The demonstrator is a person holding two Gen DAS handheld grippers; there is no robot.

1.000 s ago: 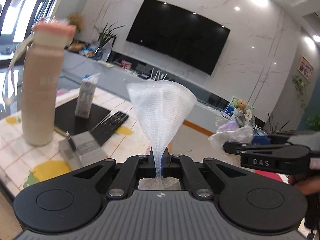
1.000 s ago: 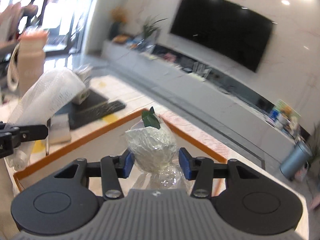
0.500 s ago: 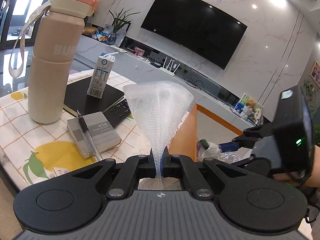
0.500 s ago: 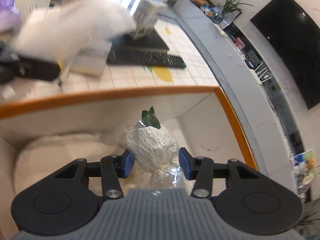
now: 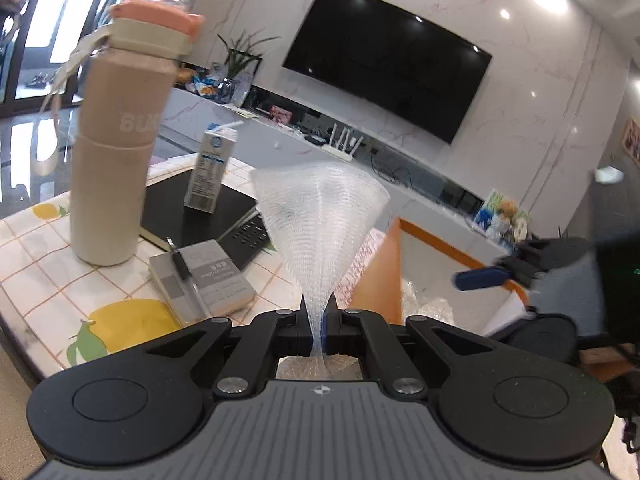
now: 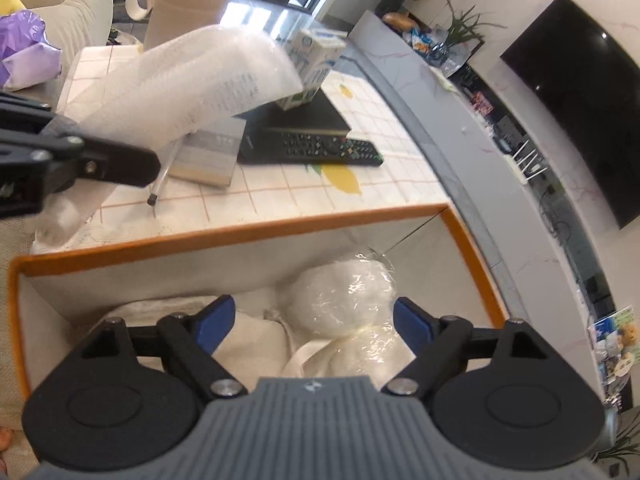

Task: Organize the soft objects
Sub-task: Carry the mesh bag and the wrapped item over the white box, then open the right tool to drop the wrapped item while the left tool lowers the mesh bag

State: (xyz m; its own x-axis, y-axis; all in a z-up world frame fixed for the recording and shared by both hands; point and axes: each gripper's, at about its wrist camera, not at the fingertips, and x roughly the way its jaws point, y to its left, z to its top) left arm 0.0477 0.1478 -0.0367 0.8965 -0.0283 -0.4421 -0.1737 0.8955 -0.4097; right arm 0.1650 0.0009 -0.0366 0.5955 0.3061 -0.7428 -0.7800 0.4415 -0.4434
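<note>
Your orange-rimmed box (image 6: 256, 236) holds the plastic-wrapped bundle (image 6: 344, 300) on pale cloth (image 6: 248, 336), toward its far right corner. Your right tongs (image 6: 312, 320) have just been opening; the pads stand wide either side of the bundle, not pressing. Beside the box's left rim, your left tongs (image 5: 318, 328) pinch the foam net (image 5: 320, 216) above the surface (image 6: 280, 188).

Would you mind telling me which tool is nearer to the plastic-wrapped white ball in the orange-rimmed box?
The right. The right tool has just opened and hangs over the wrapped ball in the box. The left tool is beside the box, shut on white foam netting.
</note>
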